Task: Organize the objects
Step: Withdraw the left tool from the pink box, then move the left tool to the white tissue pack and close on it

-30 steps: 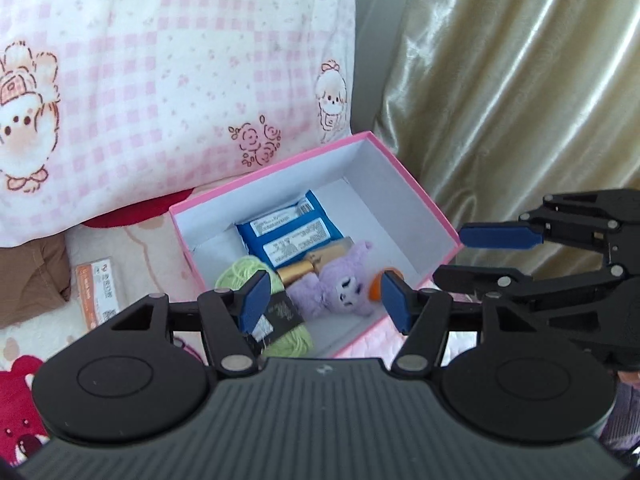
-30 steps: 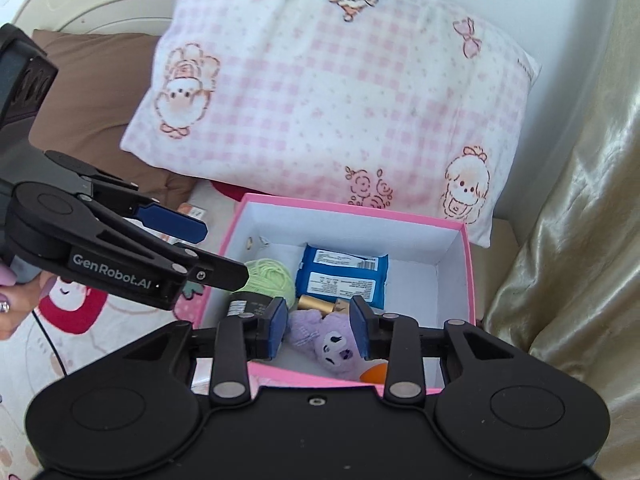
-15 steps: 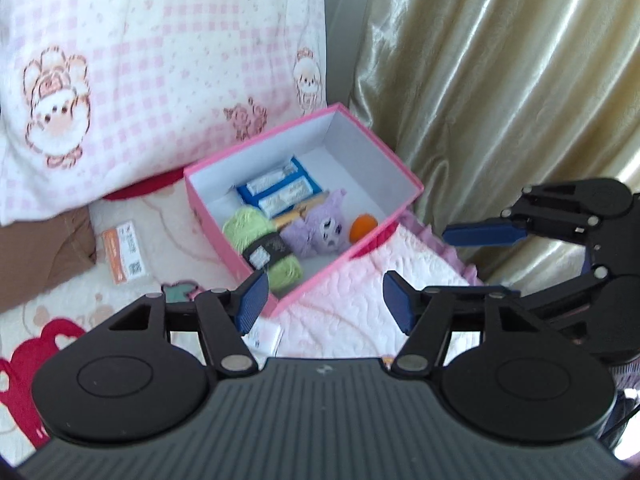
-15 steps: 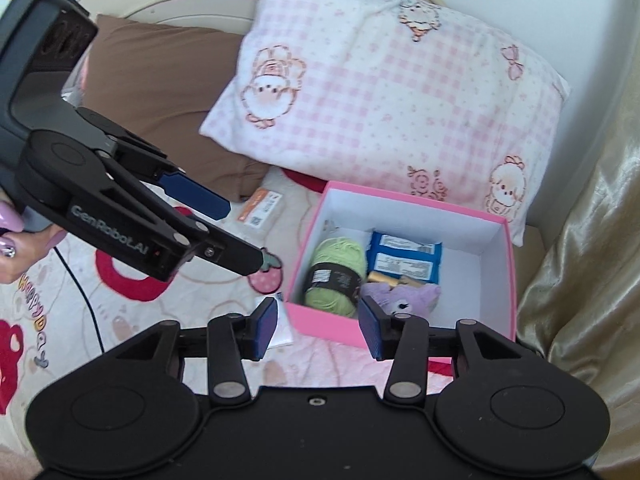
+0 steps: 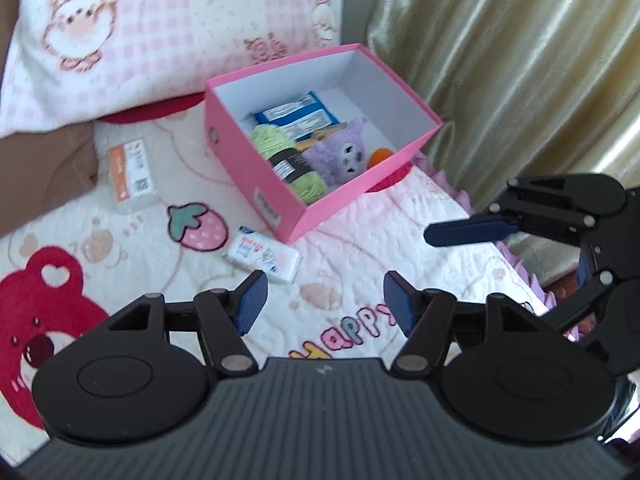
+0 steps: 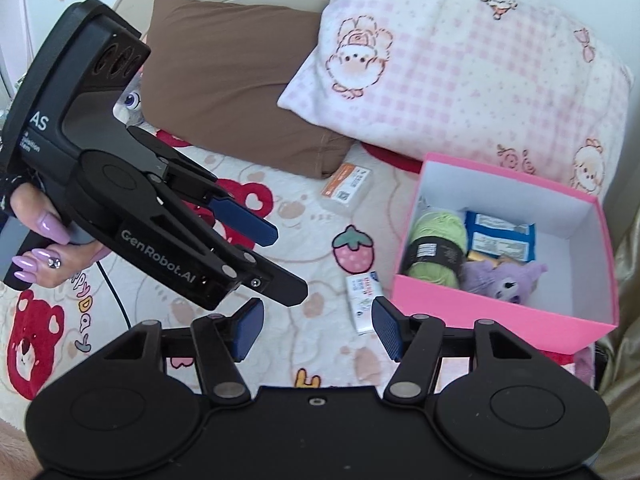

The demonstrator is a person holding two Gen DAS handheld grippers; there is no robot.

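A cream bedspread (image 5: 360, 248) with red bears and a strawberry pattern covers the bed, a pink checked pillow (image 6: 460, 64) and a brown pillow (image 6: 228, 80) lying at its head. An open pink box (image 5: 256, 152) sits near the pillows (beside a gold curtain (image 5: 520, 60)), holding green yarn (image 6: 434, 248), a blue packet (image 6: 500, 240) and a purple plush toy (image 6: 500, 280). Outside it lie an orange-labelled packet (image 5: 132, 172) and, just beside the box, a small white packet (image 6: 364, 296). The left gripper (image 5: 324, 304) is spread and empty. The right gripper (image 6: 316, 328) is opening, nothing between its fingers.
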